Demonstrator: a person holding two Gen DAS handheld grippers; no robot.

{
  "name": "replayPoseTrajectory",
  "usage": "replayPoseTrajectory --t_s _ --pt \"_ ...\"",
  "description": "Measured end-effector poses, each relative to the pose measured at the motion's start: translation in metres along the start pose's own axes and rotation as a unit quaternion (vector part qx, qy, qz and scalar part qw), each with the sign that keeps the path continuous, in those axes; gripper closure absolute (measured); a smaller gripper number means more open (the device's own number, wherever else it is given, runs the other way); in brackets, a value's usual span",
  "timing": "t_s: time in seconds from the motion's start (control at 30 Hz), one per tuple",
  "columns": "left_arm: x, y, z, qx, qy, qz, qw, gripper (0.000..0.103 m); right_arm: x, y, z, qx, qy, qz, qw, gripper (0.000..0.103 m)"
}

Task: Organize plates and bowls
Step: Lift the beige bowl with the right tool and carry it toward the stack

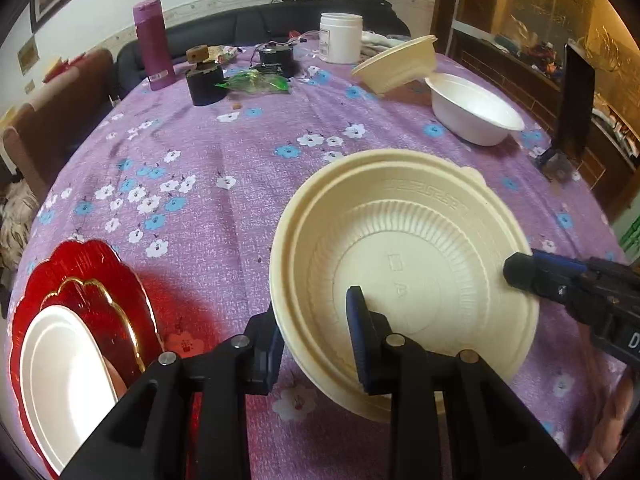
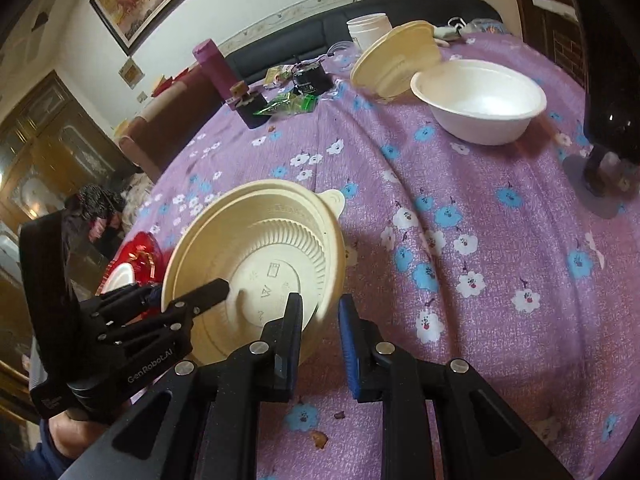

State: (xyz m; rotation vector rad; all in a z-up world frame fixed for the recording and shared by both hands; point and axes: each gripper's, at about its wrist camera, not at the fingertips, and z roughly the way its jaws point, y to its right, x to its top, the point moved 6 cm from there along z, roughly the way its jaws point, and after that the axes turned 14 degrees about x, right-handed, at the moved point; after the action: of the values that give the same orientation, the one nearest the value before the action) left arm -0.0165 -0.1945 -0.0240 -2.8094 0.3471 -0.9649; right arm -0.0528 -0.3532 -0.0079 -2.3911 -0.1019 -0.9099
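Sitting tilted on the table (image 1: 208, 184), the cream bowl (image 1: 400, 280) is a wide, shallow plastic dish with a stepped double rim, fine ribbing round the inner wall, and moulded symbols on its flat bottom. A small round tab sticks out from its far rim in the right wrist view. Both pairs of tongs meet it at its rim.

The left tongs (image 1: 316, 336) straddle the near-left rim: one blue-padded finger stands inside the bowl against the wall, the other outside it. The gap is narrow and the rim sits in it, but whether the pads press on the wall cannot be told from either view. The right tongs (image 2: 320, 332) take the opposite side; one finger sits inside the bowl, the blue-padded one outside, set close with the rim between them, and a firm clamp cannot be confirmed there either. In the left wrist view, a dark fingertip of the right tongs lies on the bowl's right rim.

Farther back on the purple flowered cloth, a white bowl (image 1: 476, 112) stands upright, and a second cream bowl (image 1: 400, 64) leans tilted against it. At the near left, a white plate (image 1: 64, 376) rests on a red scalloped plate (image 1: 100, 272), well apart from the held bowl.
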Motion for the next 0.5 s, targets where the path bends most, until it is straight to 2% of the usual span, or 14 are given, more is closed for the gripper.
replayPoseTrajectory --t_s 0.17,0.5 --pt "-0.003 0.003 -0.006 0.026 0.035 0.017 0.9989 0.076 -0.003 0.001 0.002 -0.014 0.008 -0.001 1.0 0.082" --pt "-0.002 -0.001 -0.03 0.023 0.068 0.016 0.9973 0.076 -0.008 -0.008 -0.011 -0.018 0.023 -0.002 1.0 0.082"
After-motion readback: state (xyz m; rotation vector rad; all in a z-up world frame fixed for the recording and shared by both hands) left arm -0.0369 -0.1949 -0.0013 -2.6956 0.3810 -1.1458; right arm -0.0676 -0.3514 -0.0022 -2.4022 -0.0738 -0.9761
